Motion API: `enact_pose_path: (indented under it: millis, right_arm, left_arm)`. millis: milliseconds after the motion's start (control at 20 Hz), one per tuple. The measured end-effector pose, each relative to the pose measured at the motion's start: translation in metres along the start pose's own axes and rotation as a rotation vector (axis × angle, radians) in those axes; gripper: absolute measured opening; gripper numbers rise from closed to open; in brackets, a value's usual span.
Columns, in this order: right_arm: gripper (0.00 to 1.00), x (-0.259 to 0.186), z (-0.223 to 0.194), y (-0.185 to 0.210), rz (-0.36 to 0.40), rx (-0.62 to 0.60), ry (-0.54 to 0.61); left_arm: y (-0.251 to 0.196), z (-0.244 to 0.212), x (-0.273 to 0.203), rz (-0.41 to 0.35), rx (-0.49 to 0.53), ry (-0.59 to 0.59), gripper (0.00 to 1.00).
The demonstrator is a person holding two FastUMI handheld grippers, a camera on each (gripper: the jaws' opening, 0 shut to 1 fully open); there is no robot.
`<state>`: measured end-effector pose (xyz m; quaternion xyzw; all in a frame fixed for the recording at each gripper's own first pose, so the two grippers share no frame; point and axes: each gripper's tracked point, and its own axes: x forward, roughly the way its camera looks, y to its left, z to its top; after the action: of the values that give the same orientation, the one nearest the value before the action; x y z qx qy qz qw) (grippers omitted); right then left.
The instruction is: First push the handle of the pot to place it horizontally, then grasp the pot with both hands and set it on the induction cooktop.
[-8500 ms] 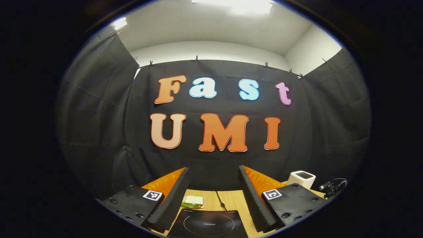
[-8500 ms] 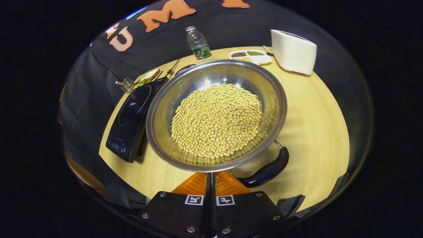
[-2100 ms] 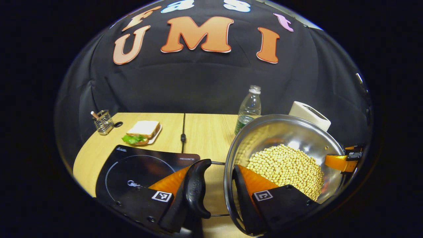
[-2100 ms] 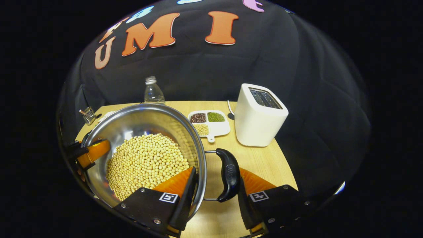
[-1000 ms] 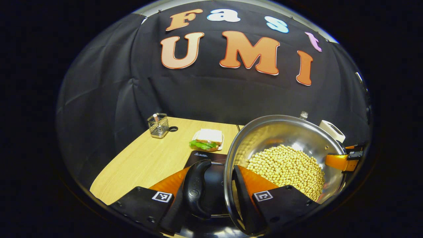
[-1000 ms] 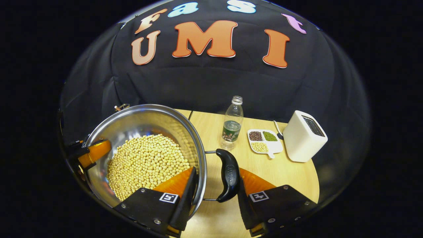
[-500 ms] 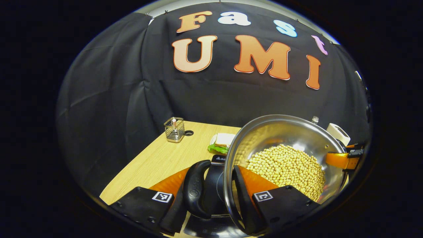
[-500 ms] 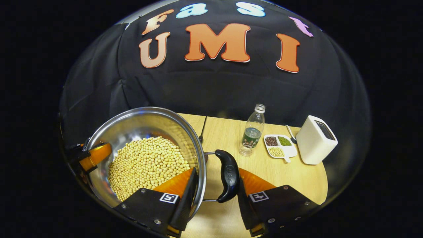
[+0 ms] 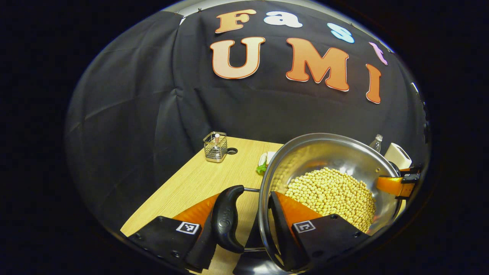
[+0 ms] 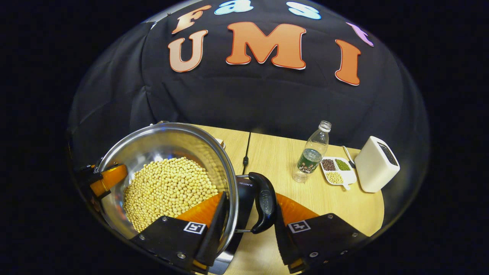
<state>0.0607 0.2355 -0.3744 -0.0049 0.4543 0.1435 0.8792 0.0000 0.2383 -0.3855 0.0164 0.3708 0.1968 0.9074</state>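
Pot (image 9: pixel 336 152) of beans is held over the cooktop (image 10: pixel 244 191) by two tools, left tool (image 9: pixel 244 225) and right tool (image 10: pixel 248 225), each gripping one handle and rim. One bottle (image 10: pixel 311 154), one toaster (image 10: pixel 376 164) near the table's (image 10: pixel 275 152) far edge.

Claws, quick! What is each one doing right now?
Left claw: closed on the pot, one finger outside its handle, one inside the rim.
Right claw: same grip, other handle.

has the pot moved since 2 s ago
Yes. In the right gripper view the pot, clamped at both handles, has travelled left: the toaster and bottle slid rightward, and the cooktop now lies under its rim.
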Motion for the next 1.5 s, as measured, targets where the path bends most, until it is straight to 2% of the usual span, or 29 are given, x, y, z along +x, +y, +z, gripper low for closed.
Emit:
enact_pose_path:
  millis: [50,100,150,200,300,350,400,450,550,600,650,750,1000,1350,1400,1450,1500]
  right_arm:
    - [0.64,0.003,0.0,0.001,0.0,0.0,0.0]
    - [0.64,0.005,0.0,0.002,0.0,0.001,0.001]
    - [0.64,0.008,0.0,0.002,0.0,0.003,0.005]
    - [0.59,0.01,-0.001,0.002,0.0,0.008,0.009]
    - [0.59,0.015,-0.004,-0.001,-0.003,0.007,0.018]
    - [0.64,0.016,-0.005,-0.002,-0.006,0.003,0.023]
    - [0.64,0.018,-0.007,-0.003,-0.01,0.004,0.027]
    - [0.64,0.021,-0.009,-0.004,-0.013,0.002,0.028]
    - [0.64,0.027,-0.016,-0.005,-0.02,-0.002,0.037]
    - [0.64,0.03,-0.02,-0.005,-0.021,-0.001,0.047]
    - [0.64,0.032,-0.023,-0.006,-0.022,0.002,0.054]
    - [0.64,0.037,-0.029,-0.008,-0.022,0.009,0.066]
    - [0.64,0.045,-0.04,-0.012,-0.025,0.022,0.074]
    - [0.64,0.059,-0.056,-0.015,-0.029,0.042,0.108]
    - [0.64,0.06,-0.056,-0.014,-0.028,0.038,0.107]
    - [0.6,0.061,-0.054,-0.014,-0.027,0.042,0.103]
    - [0.64,0.062,-0.054,-0.013,-0.025,0.038,0.098]
  left_arm:
    - [0.001,0.0,0.003,0.002,0.004,-0.001,0.71]
    - [0.001,-0.001,0.004,0.003,0.007,0.0,0.75]
    - [0.001,0.0,0.007,0.002,0.008,0.002,0.72]
    - [-0.001,-0.001,0.009,-0.001,0.01,0.007,0.75]
    - [-0.003,-0.004,0.014,-0.006,0.007,0.017,0.77]
    - [-0.003,-0.007,0.018,-0.009,0.003,0.023,0.75]
    - [-0.004,-0.01,0.021,-0.012,0.001,0.033,0.72]
    - [-0.005,-0.014,0.025,-0.014,-0.01,0.042,0.75]
    - [-0.006,-0.023,0.034,-0.016,-0.027,0.065,0.72]
    - [-0.007,-0.028,0.037,-0.017,-0.032,0.078,0.75]
    - [-0.009,-0.033,0.04,-0.018,-0.03,0.087,0.72]
    - [-0.012,-0.037,0.041,-0.017,-0.021,0.093,0.76]
    - [-0.016,-0.041,0.045,-0.019,-0.017,0.103,0.73]
    - [-0.022,-0.055,0.058,-0.011,-0.029,0.145,0.75]
    - [-0.021,-0.055,0.059,-0.007,-0.035,0.144,0.72]
    - [-0.019,-0.057,0.062,-0.002,-0.036,0.149,0.75]
    - [-0.019,-0.058,0.064,0.001,-0.034,0.151,0.76]
